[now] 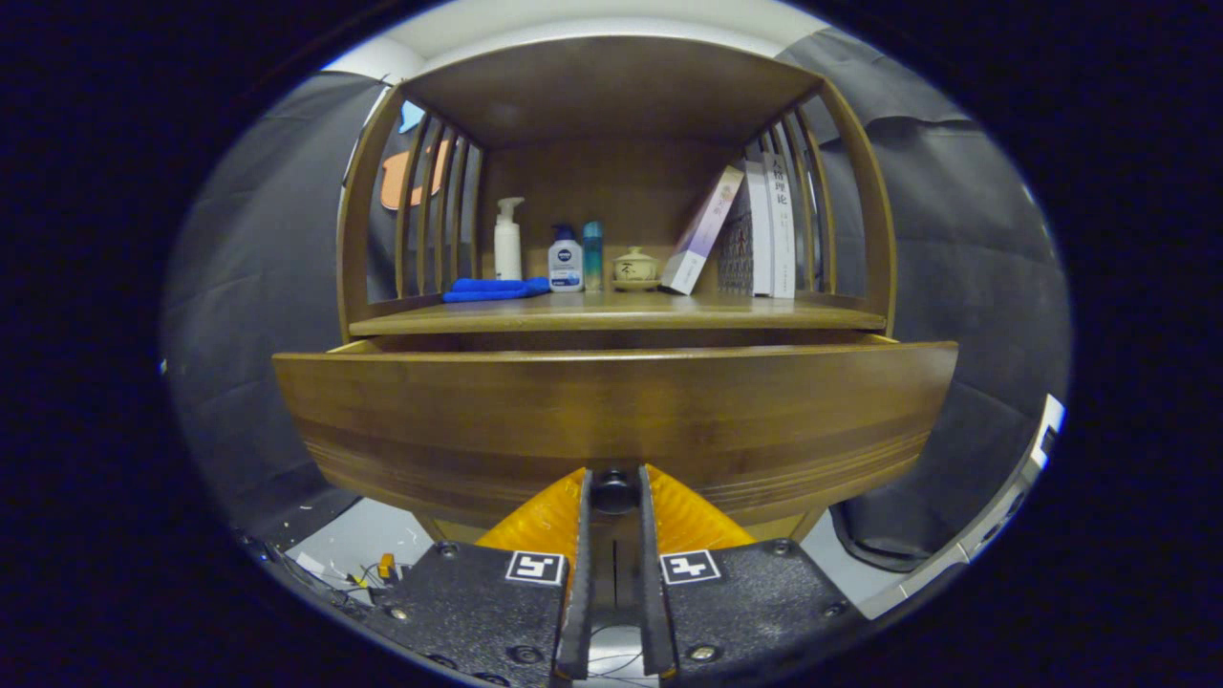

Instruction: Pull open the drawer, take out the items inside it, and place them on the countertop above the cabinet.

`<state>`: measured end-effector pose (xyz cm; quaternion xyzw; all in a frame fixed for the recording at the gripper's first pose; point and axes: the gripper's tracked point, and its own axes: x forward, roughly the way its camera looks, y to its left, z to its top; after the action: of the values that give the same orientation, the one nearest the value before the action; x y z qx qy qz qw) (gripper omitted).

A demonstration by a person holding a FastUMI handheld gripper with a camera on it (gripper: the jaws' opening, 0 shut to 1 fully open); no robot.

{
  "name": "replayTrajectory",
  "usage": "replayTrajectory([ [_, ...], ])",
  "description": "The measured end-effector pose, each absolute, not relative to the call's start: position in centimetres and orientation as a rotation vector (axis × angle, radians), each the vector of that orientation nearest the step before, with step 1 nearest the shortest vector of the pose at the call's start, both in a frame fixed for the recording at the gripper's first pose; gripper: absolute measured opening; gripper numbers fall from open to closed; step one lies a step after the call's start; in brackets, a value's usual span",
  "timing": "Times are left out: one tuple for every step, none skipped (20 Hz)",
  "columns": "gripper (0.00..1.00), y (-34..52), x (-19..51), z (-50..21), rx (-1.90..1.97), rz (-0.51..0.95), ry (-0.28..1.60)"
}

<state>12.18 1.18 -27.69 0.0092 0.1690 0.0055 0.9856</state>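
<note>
A wooden cabinet fills the scene, and its drawer (611, 420) stands pulled partway out, its wide front panel facing me. A dark round knob (614, 489) sits at the lower middle of that panel. My gripper (614, 483) is shut on the knob, one finger pressing each side of it. The drawer's inside is hidden behind its front panel. Above it lies the wooden countertop (764, 313), a shelf under a curved roof.
On the countertop stand a white pump bottle (508, 239), a small white bottle with a blue cap (566, 258), a slim teal bottle (592, 256), a lidded ceramic jar (635, 269), leaning books (755, 234) and a folded blue cloth (495, 289). Slatted sides flank the shelf.
</note>
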Motion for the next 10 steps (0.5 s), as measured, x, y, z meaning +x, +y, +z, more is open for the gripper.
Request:
replayTrajectory([
  [0.24, 1.28, 12.31, -27.64, 0.019, 0.016, 0.341],
  [0.24, 1.38, 12.27, -27.8, 0.024, 0.02, 0.343],
  [0.24, 1.41, 12.3, -27.84, 0.024, 0.024, 0.346],
  [0.23, 1.37, 12.37, -27.82, 0.024, 0.027, 0.346],
  [0.23, 1.39, 12.28, -27.68, 0.024, 0.029, 0.346],
  [0.23, 1.39, 12.25, -27.67, 0.031, 0.031, 0.349],
  [0.23, 1.44, 12.35, -27.83, 0.036, 0.036, 0.355],
  [0.23, 1.51, 12.29, -27.92, 0.039, 0.039, 0.362],
  [0.23, 1.43, 12.24, -27.92, 0.034, 0.041, 0.367],
  [0.23, 1.45, 12.22, -27.95, 0.029, 0.041, 0.375],
])
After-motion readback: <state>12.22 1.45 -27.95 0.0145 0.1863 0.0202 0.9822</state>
